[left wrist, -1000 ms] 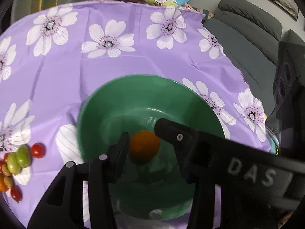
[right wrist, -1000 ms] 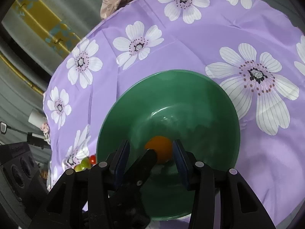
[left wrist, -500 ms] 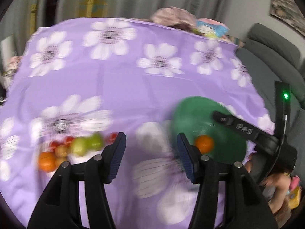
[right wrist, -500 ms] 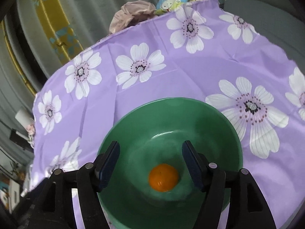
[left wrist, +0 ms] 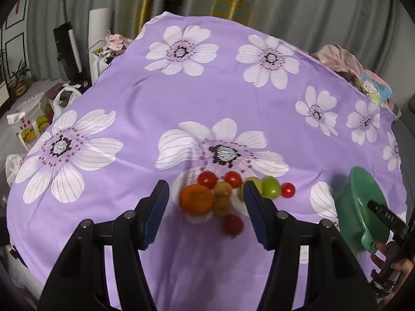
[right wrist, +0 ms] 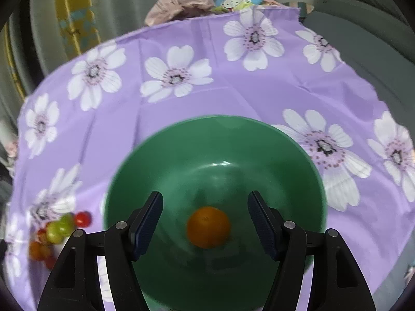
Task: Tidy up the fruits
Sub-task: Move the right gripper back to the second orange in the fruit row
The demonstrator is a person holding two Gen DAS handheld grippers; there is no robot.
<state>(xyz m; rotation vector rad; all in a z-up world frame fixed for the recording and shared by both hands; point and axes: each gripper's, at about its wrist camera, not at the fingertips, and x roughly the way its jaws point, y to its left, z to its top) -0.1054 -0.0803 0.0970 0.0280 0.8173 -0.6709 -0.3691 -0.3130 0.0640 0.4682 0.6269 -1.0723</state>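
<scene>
**Left gripper lines up on the fruit pile while one orange sits in the bowl**

On the purple flowered tablecloth that covers the table, a small heap of fruit lies just ahead of the left gripper, whose jaws have just been opening and now stand wide with nothing between the pads. The heap holds an orange, two brownish round fruits touching it, several red tomatoes, a pair of green fruits to the right, and one more red tomato lying apart on the near side. The green bowl stands well to the right of the heap.

The right gripper hovers over that green bowl, jaws apart and empty; its opening has changed little in the last moments. A single orange rests on the bowl's floor, free of both pads.

The step in hand looks like the next pick from the heap. The orange is the largest piece and sits at the left edge, so it is probably the easiest to take: bring the pads down either side of it, clear of the brownish fruits pressed against it, and close gently so the neighbours do not roll. The round fruits may scatter on the smooth cloth if nudged. The right gripper should lift clear of the bowl before the drop.
</scene>
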